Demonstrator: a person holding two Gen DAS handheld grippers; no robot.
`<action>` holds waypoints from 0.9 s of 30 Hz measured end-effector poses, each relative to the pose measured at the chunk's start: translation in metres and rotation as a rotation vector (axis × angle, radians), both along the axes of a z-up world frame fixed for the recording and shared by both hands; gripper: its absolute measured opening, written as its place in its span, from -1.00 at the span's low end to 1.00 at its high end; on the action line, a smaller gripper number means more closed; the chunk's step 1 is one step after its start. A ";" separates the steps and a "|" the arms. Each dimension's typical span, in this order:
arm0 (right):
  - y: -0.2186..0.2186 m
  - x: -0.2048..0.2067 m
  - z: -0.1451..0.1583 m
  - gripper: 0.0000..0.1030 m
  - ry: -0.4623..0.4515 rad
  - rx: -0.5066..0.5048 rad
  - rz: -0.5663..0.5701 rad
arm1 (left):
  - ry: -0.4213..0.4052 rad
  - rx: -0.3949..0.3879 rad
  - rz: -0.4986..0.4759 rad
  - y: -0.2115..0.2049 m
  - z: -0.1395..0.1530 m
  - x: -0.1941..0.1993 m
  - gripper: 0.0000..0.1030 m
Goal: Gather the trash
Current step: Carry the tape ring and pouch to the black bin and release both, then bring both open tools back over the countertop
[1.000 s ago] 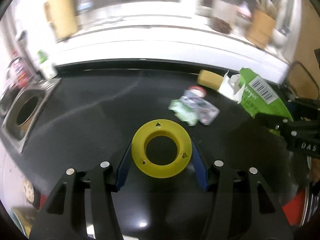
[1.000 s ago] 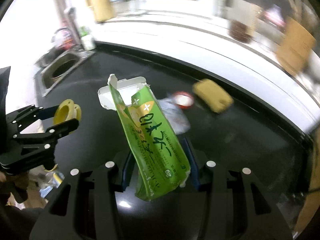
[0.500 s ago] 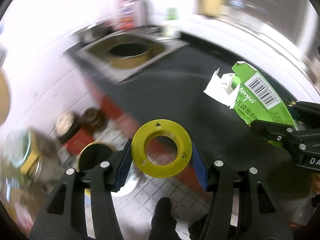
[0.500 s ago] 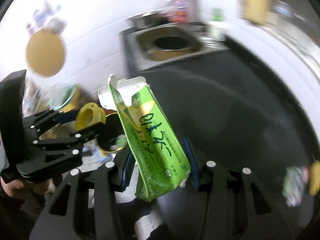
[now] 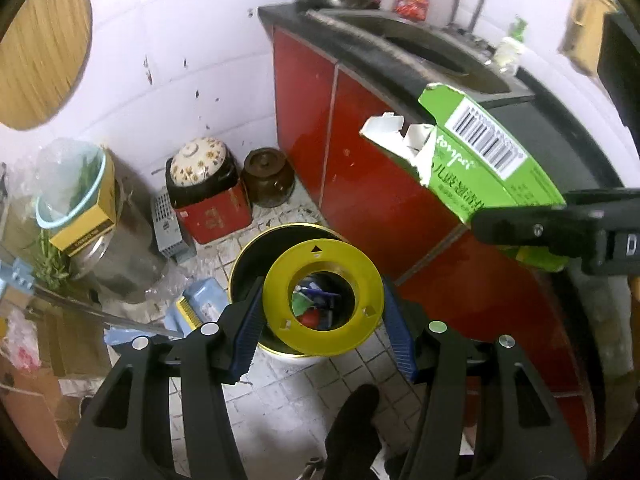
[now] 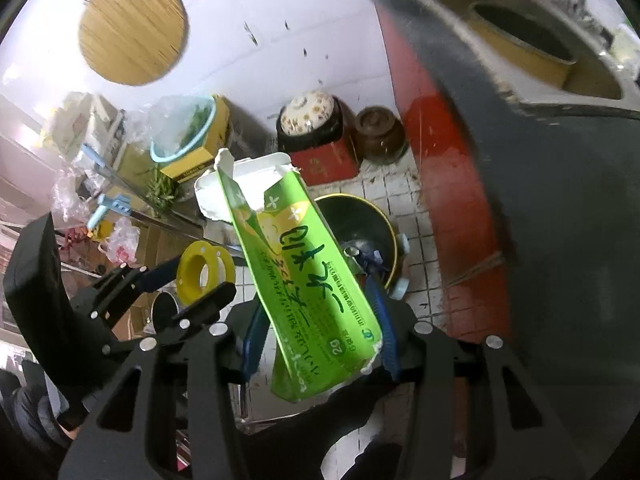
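Note:
My left gripper [image 5: 322,334] is shut on a yellow plastic ring [image 5: 320,300] and holds it right above a round trash bin [image 5: 256,256] on the tiled floor; trash shows through the ring's hole. My right gripper [image 6: 318,334] is shut on a torn green carton [image 6: 304,276], held in the air above the same bin [image 6: 372,224]. The carton also shows at the right of the left wrist view [image 5: 480,168]. The ring and left gripper show at the left of the right wrist view [image 6: 204,272].
Red cabinets [image 5: 360,152] under a black counter [image 5: 540,128] with a sink [image 6: 520,40] stand to the right. Clay pots [image 5: 268,180], a red box [image 5: 212,216], a basin with greens [image 5: 68,184] and floor clutter lie left of the bin.
Both grippers have swung left from the countertop, past the sink, and now point down at the floor, over the trash bin. Both still hold their items.

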State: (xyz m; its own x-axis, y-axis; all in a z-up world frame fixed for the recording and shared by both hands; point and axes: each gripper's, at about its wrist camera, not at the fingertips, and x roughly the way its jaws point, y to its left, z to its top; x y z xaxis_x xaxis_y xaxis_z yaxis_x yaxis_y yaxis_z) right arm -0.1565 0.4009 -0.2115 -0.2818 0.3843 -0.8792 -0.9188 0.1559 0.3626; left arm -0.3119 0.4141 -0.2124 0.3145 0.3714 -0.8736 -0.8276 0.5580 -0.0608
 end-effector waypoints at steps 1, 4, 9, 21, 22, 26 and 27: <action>0.008 -0.002 -0.006 -0.09 0.003 -0.012 0.001 | -0.005 -0.008 -0.002 0.004 -0.006 -0.001 0.06; 0.031 -0.004 -0.026 -0.08 0.004 -0.049 0.014 | 0.001 -0.021 -0.006 0.020 -0.025 0.001 0.06; 0.064 -0.002 -0.046 0.31 0.026 -0.083 0.036 | -0.026 -0.051 -0.005 0.043 -0.046 -0.002 0.55; 0.053 0.023 -0.044 0.67 0.020 -0.082 -0.001 | -0.006 -0.055 0.012 0.043 -0.052 -0.004 0.79; 0.048 0.028 -0.041 0.67 0.019 -0.078 -0.008 | -0.007 -0.054 0.012 0.041 -0.049 -0.002 0.79; 0.018 0.050 -0.010 0.67 0.008 -0.025 -0.064 | -0.019 -0.028 -0.032 0.027 -0.025 0.017 0.79; 0.005 0.059 0.003 0.67 -0.007 -0.003 -0.088 | -0.019 -0.014 -0.058 0.022 -0.017 0.026 0.79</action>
State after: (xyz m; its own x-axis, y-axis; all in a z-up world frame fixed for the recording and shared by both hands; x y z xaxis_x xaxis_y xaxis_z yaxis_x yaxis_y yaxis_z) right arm -0.0977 0.4054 -0.2086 -0.2404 0.4051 -0.8821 -0.9040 0.2375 0.3554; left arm -0.2855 0.4357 -0.2290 0.3517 0.3393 -0.8725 -0.7924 0.6041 -0.0845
